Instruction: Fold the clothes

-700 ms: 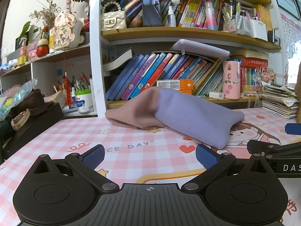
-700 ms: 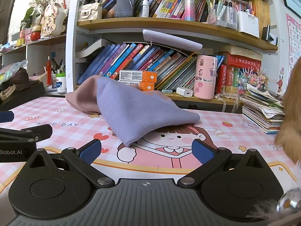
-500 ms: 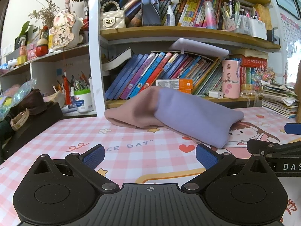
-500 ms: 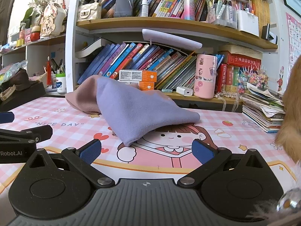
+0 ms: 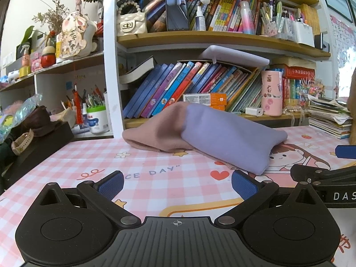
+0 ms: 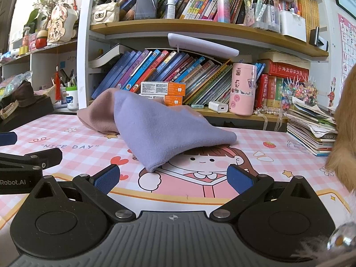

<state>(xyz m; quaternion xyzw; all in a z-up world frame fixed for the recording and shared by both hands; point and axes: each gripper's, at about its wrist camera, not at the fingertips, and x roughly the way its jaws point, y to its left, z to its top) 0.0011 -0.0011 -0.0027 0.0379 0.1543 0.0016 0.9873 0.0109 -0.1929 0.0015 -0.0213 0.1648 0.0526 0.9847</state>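
Looking back a moment, nothing has moved, so your folding has not started. Your left gripper (image 5: 176, 183) and right gripper (image 6: 172, 178) both hold their fingers wide open, gripping nothing. The pink and purple cloth (image 6: 155, 120) sits bunched at 12 o'clock on the checked desk (image 5: 155, 191). Behind it stands a crowded bookshelf (image 6: 200, 25).

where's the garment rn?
The garment lies mid-table in both views, lavender half nearer the right tool, pink half toward the bookshelf. Neither tool touches it.
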